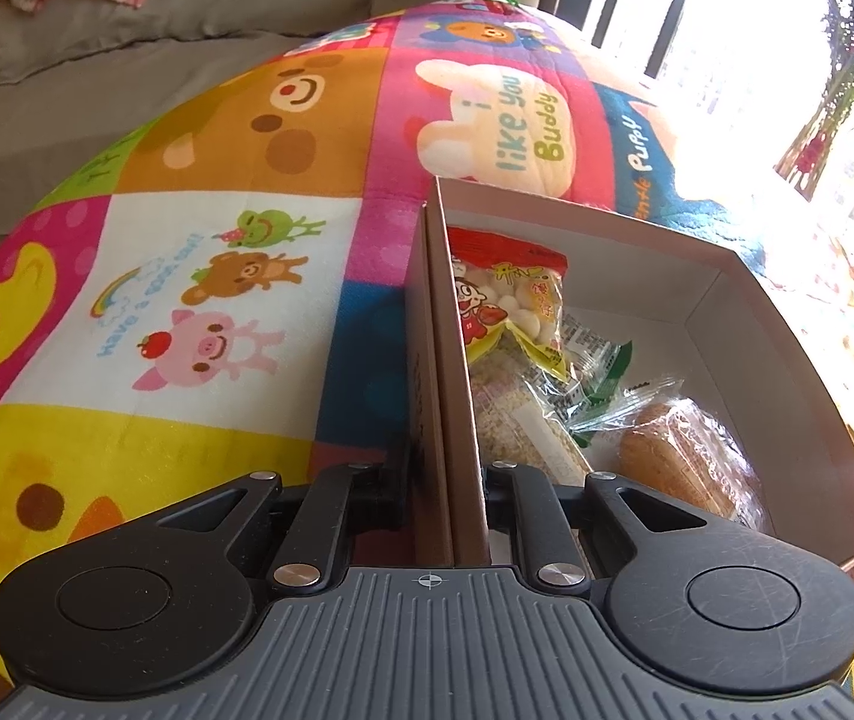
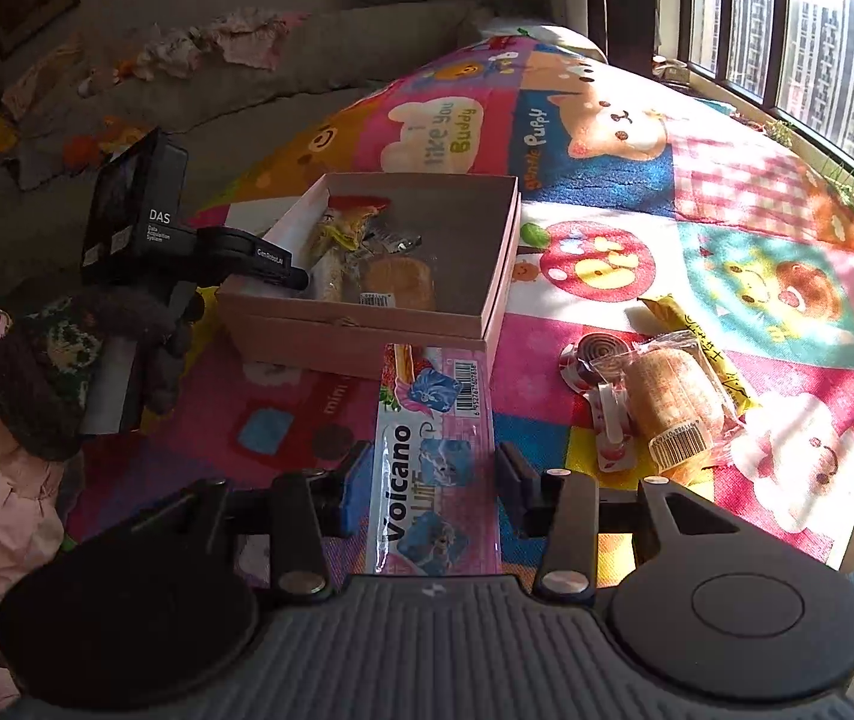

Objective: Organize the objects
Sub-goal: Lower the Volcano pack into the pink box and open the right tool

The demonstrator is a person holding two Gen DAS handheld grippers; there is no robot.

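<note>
Left cam first: my left gripper [image 1: 448,498] is pinched tight on the side wall of the cardboard box [image 1: 727,276], which sits on the cartoon play mat [image 1: 187,276]. Inside are a red-and-yellow snack bag [image 1: 511,294], a green packet and a wrapped bun [image 1: 691,456].

Right cam: my right gripper [image 2: 434,483] is half closed around a pink Volcano packet [image 2: 433,456] – its far end hides part of the box front. A second bun [image 2: 679,402] and other sweets lie off to the right, well clear.
</note>
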